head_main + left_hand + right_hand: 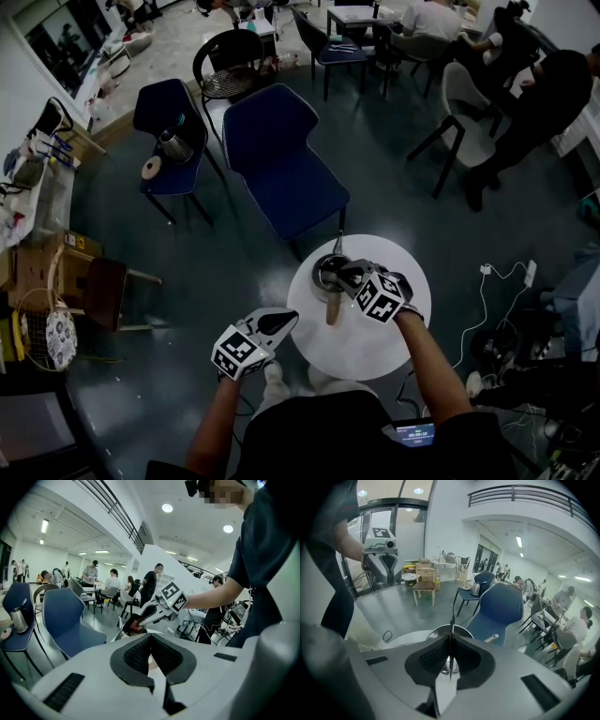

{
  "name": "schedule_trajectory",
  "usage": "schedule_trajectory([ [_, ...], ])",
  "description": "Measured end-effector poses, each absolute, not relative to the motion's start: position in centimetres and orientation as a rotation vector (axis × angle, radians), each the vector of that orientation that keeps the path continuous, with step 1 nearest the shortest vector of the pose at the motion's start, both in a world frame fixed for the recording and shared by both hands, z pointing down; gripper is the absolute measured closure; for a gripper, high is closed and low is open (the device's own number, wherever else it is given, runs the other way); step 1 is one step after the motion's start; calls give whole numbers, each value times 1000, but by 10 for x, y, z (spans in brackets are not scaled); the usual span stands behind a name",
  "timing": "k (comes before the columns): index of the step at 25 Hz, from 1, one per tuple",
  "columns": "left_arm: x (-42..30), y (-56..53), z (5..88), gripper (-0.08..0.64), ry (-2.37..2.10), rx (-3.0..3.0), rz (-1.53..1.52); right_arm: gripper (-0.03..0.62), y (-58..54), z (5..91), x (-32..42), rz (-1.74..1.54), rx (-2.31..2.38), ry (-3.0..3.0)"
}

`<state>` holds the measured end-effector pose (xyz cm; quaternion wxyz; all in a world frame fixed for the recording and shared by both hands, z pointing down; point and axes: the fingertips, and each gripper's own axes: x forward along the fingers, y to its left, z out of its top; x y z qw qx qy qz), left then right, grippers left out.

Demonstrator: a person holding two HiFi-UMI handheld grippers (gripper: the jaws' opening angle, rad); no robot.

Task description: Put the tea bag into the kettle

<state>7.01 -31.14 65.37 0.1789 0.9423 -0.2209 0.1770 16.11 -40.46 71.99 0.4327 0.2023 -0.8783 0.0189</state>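
A metal kettle stands open on the far part of a small round white table, with a brown handle pointing toward me. My right gripper hangs just above its mouth, shut on a thin tea bag that shows edge-on between the pads; below it lies the kettle's rim. From the left gripper view the right gripper holds a reddish tea bag over the kettle. My left gripper waits at the table's left edge, jaws together and empty.
A large blue chair stands right behind the table. A smaller blue chair at the left carries another metal kettle. Cables lie on the floor to the right. People sit at tables at the back.
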Motion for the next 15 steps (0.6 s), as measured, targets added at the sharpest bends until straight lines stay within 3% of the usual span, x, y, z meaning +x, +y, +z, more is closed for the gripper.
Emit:
schedule_trajectory([
  [15, 69, -316, 666, 544, -629, 2629, 500, 549, -410, 742, 159, 63, 476, -2171],
])
